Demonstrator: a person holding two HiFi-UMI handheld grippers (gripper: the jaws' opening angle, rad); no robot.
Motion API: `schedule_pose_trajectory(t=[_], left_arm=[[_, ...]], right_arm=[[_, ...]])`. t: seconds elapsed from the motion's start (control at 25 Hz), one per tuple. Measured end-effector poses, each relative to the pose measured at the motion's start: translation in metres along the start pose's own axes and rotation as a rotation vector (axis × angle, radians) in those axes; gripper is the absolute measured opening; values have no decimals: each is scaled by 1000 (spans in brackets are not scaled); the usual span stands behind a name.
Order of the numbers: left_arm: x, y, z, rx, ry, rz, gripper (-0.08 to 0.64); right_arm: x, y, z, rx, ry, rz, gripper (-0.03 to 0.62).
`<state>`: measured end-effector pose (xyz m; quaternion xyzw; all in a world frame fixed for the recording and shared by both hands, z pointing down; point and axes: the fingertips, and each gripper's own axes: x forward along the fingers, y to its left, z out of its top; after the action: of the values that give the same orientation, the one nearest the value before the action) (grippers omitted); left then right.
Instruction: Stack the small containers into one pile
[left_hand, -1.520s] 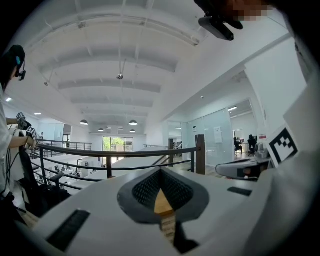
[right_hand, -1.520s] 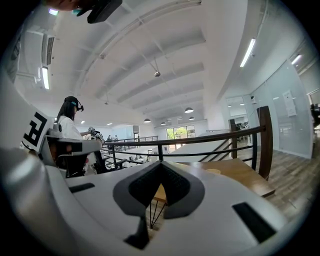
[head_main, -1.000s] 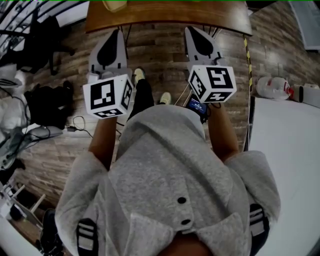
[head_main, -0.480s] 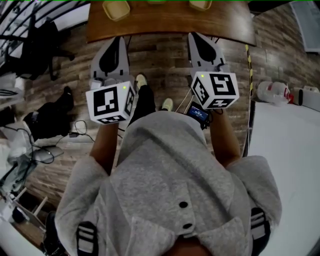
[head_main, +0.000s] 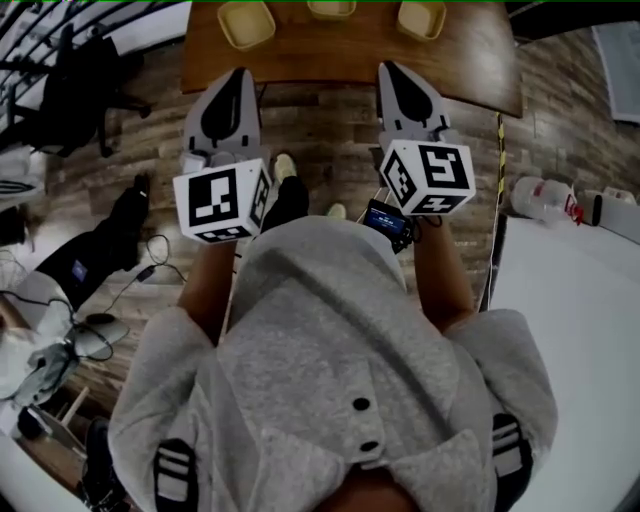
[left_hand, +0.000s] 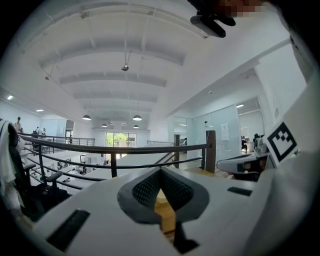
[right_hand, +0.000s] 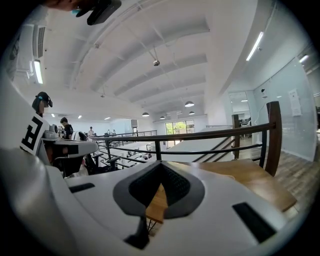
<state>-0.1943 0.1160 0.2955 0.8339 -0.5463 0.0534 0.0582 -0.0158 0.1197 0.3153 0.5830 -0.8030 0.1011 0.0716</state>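
Observation:
Three small pale-yellow containers sit apart along the wooden table (head_main: 350, 55) at the top of the head view: one at the left (head_main: 246, 22), one in the middle (head_main: 331, 8), one at the right (head_main: 421, 18). My left gripper (head_main: 237, 73) is held out level, its tip just short of the table's near edge, jaws shut and empty. My right gripper (head_main: 388, 68) is beside it, also shut and empty. In the left gripper view the shut left gripper (left_hand: 161, 172) shows only a sliver of tabletop. In the right gripper view the right gripper (right_hand: 161, 166) points over the table (right_hand: 245, 175).
A black railing (right_hand: 210, 135) runs beyond the table. On the wood floor at the left lie dark bags and cables (head_main: 95, 250) and a chair (head_main: 70, 90). A white surface (head_main: 570, 300), a striped floor strip (head_main: 497, 190) and a white jug (head_main: 545, 198) are at the right.
The person has stepped toward the table with both grippers held out. The table has slid down in the head view and the three containers have come into sight.

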Motion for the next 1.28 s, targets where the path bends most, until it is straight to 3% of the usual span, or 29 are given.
schedule_pose_trajectory(t=[0.6, 0.96, 1.28], left_arm=[[57, 31, 11, 0, -3, -8, 11], [63, 35, 21, -7, -24, -32, 11], [81, 89, 28, -28, -26, -57, 11]], right_arm=[[60, -16, 17, 17, -1, -26, 11], [62, -17, 25, -15, -2, -53, 11], [111, 12, 42, -18, 3, -77, 11]])
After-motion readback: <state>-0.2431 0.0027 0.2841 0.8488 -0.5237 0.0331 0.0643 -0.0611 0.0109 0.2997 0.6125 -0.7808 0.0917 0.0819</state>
